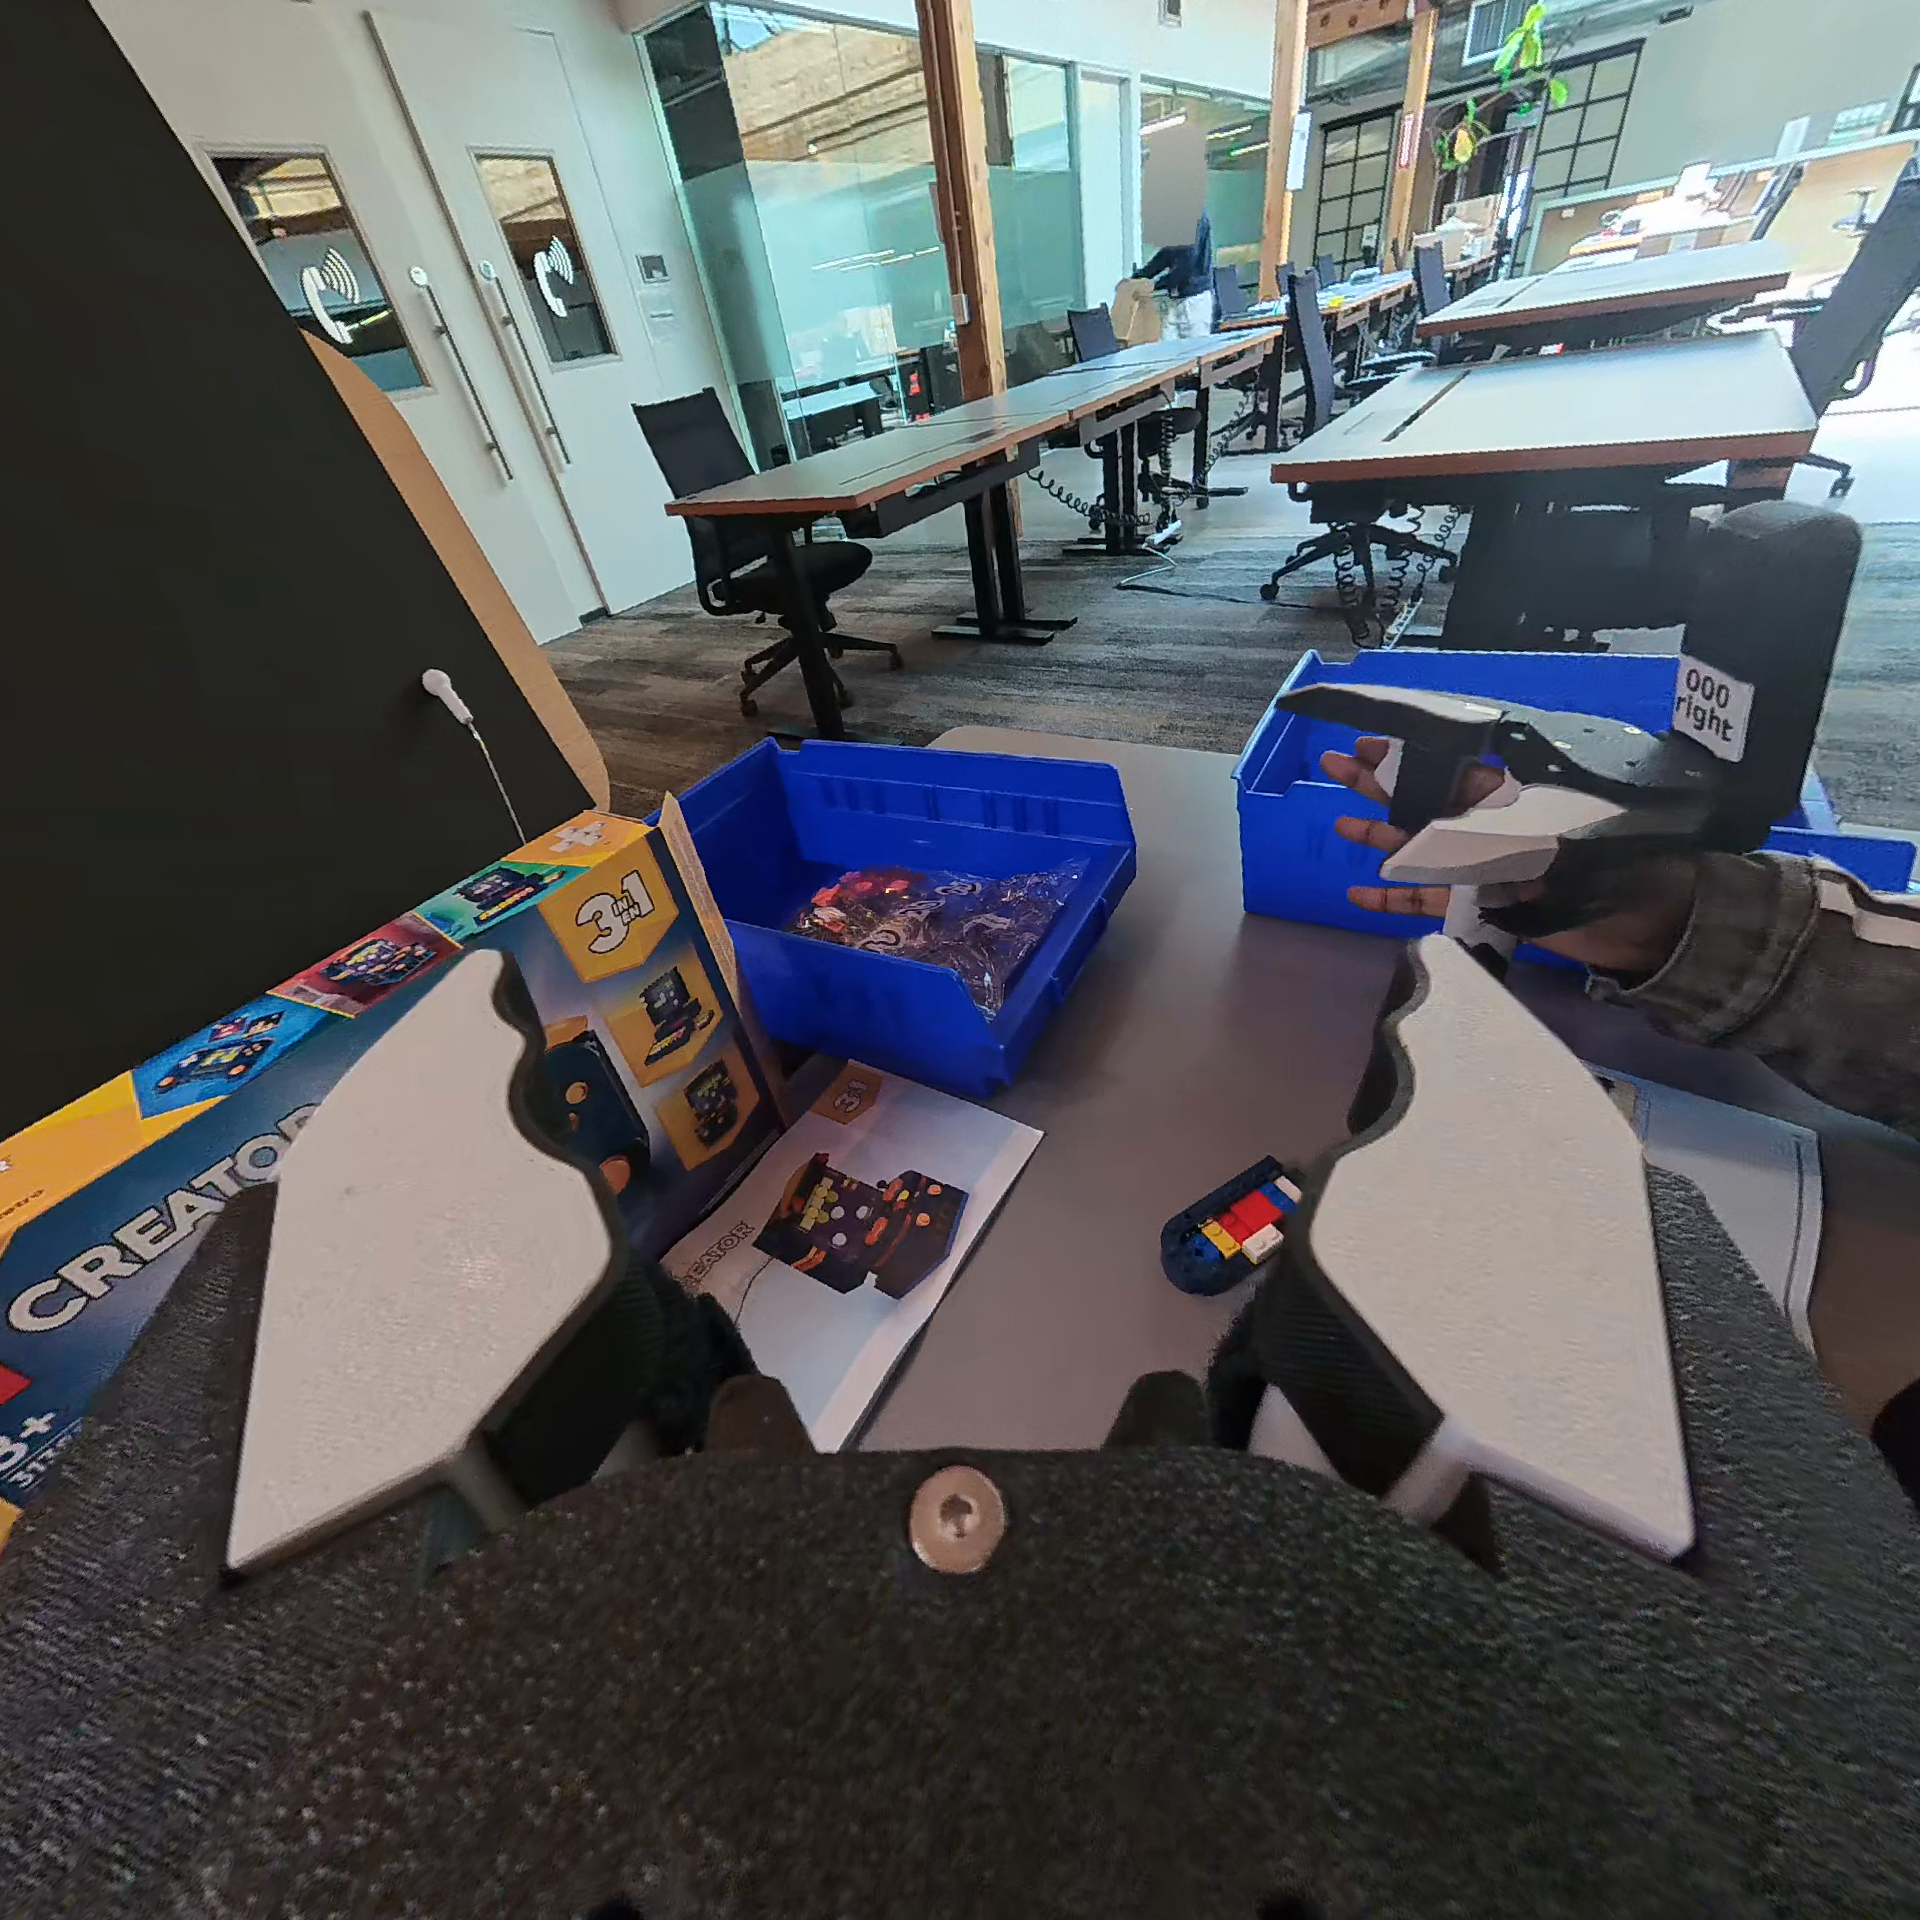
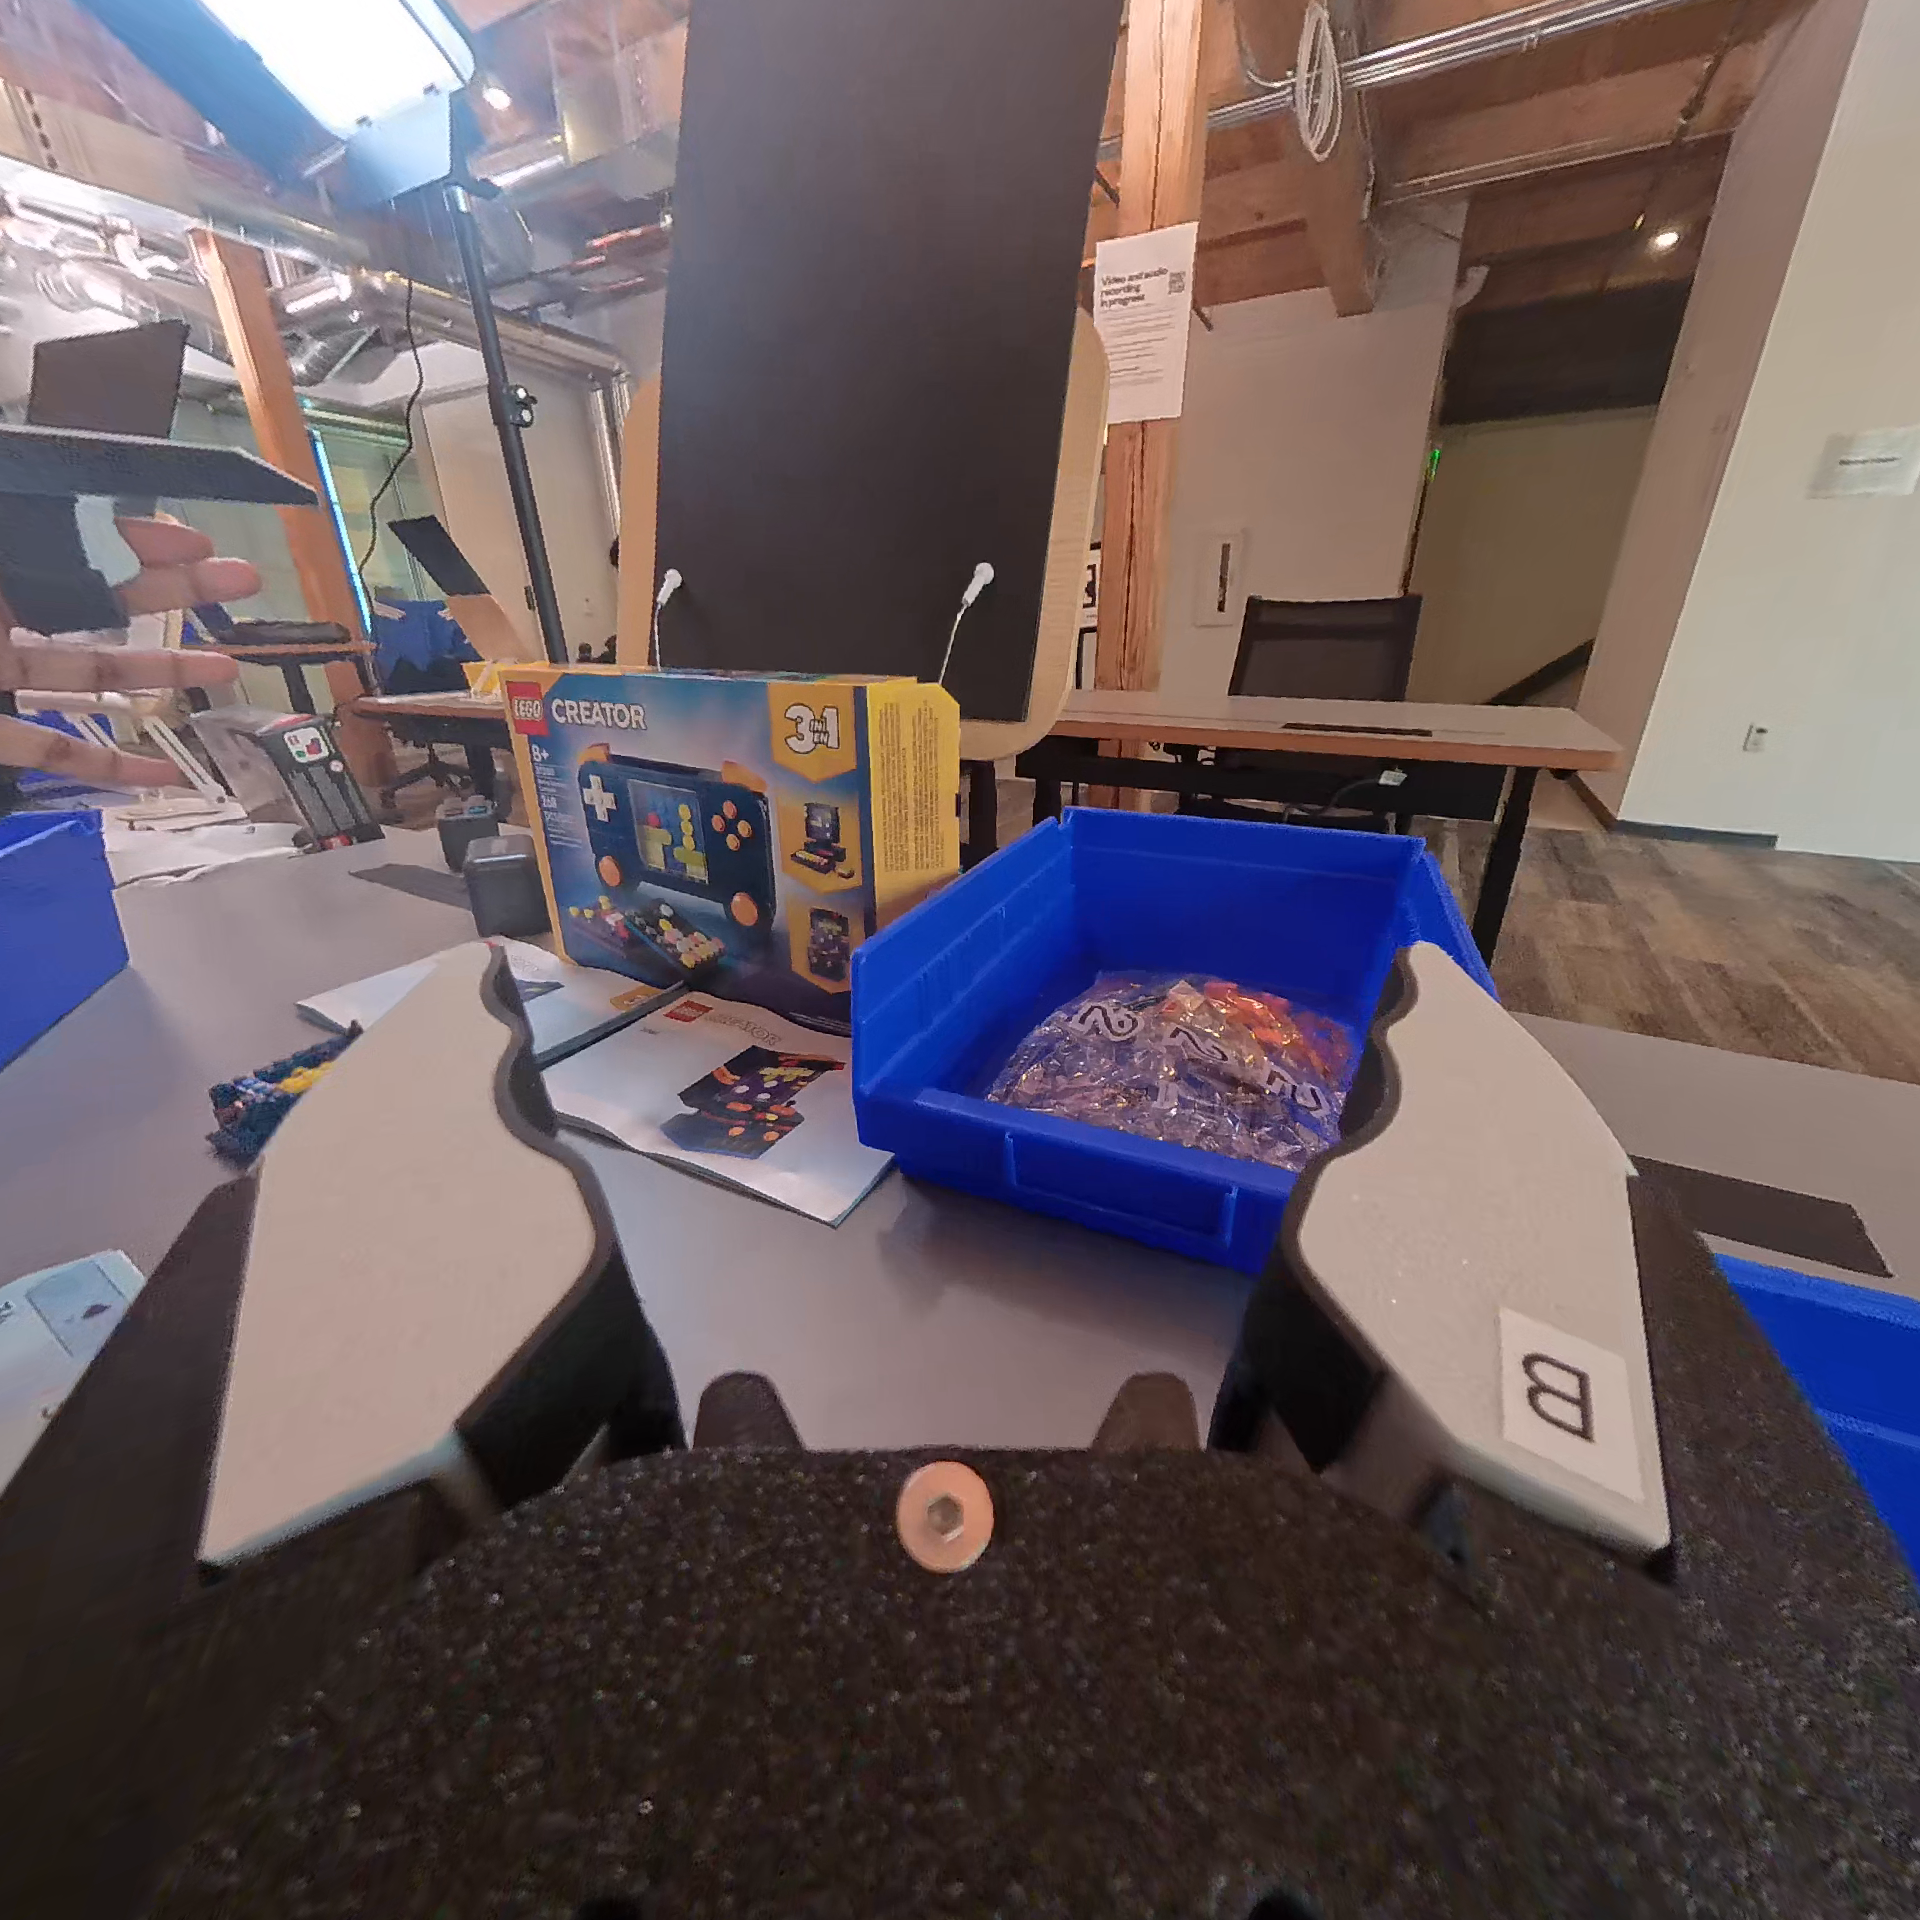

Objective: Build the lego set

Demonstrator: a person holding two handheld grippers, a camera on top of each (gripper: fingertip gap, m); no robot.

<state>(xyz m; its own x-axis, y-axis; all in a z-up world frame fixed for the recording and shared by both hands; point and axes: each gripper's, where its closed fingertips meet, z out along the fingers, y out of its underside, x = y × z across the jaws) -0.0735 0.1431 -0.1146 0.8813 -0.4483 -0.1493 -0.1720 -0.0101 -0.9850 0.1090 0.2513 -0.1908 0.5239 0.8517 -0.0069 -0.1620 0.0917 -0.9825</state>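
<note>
My left gripper [image 1: 956, 966] is open wide and holds nothing; it hovers above the grey table [image 1: 1195, 1039]. Ahead of it stands a blue bin [image 1: 914, 790] holding a clear bag of bricks [image 1: 935, 920]. A toy box [image 1: 582, 997] stands by the left finger, with a booklet [image 1: 862, 1226] lying in front. A small brick assembly [image 1: 1231, 1226] lies by the right finger. My right gripper [image 2: 956, 966] is open wide and empty, facing the same bin [image 2: 1143, 852], bag [image 2: 1174, 1070], box [image 2: 717, 821] and booklet [image 2: 727, 1122]. It also shows in the left wrist view [image 1: 1340, 784], in front of a second blue bin [image 1: 1309, 831].
A tall black panel [image 2: 873, 343] stands behind the box. Two small black cubes [image 2: 504, 883] sit left of the box. Another blue bin [image 2: 52, 914] is at the left edge. Desks and office chairs [image 1: 758, 540] fill the room beyond the table.
</note>
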